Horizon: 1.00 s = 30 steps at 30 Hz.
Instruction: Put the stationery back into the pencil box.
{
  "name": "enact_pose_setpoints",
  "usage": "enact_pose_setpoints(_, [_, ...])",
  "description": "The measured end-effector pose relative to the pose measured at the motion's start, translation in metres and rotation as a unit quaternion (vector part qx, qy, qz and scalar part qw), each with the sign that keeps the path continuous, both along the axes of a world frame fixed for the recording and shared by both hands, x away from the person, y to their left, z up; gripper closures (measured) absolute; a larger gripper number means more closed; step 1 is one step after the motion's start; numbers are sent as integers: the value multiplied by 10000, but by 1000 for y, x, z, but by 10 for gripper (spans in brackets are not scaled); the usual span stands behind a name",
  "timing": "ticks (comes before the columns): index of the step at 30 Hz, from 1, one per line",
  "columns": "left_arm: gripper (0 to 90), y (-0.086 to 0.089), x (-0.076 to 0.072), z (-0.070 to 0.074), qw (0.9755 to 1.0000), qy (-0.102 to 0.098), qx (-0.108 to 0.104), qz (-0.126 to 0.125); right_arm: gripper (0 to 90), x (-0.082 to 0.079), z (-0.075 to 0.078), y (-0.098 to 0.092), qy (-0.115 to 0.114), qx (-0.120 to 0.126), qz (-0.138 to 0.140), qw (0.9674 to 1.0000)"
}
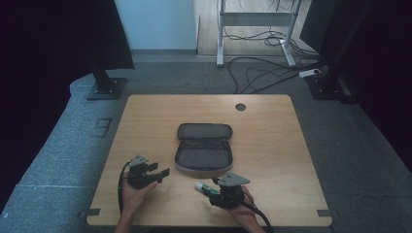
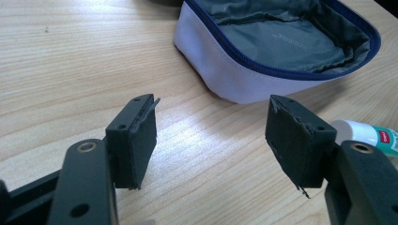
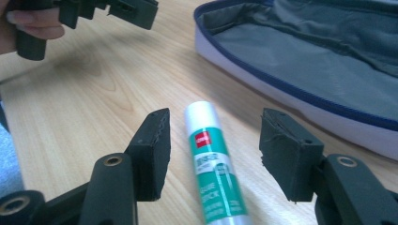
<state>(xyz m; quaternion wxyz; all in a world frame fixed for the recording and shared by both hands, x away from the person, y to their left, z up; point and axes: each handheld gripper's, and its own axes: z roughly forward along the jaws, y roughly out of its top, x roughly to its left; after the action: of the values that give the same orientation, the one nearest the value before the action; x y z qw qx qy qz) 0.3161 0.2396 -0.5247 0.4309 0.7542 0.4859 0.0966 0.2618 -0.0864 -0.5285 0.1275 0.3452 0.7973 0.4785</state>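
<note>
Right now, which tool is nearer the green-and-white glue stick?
Right. The right tool straddles the green-and-white glue stick, jaws open and not touching it; the left tool hovers further left, apart.

Setting as I see it from my station: a lab or recording studio. Wooden table (image 1: pixel 272 145) on grey carpet (image 1: pixel 73 145), black curtains (image 1: pixel 43 48) at both sides, stand bases (image 1: pixel 107 87) bolted down, loose cables (image 1: pixel 262 73) across the floor, a metal desk frame (image 1: pixel 257 29) beyond.

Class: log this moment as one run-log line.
right gripper: open, straddling glue stick | left gripper: open, empty | pouch: unzipped, on table
</note>
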Motion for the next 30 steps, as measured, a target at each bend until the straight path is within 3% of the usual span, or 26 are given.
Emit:
enact_pose_setpoints(8, [345, -1, 0, 0, 10000, -1, 6, -21, 440, -1, -8, 9, 136, -184, 117, 9997])
enact_pose_setpoints(12, [348, 0, -2, 2, 9996, -20, -260, -65, 457, 2, -13, 10, 198, -316, 151, 9992])
enact_pose_setpoints(19, [348, -1, -2, 2, 9998, -12, -205, -82, 523, 5, -21, 11, 357, -515, 139, 9979])
enact_pose_setpoints(26, [348, 0, -2, 1, 9997, 28, -217, -81, 635, 6, -24, 10, 262, -672, 242, 9971])
enact_pose_setpoints(30, [347, -1, -2, 0, 9997, 32, -232, -86, 645, 7, -24, 9, 269, -686, 288, 9969])
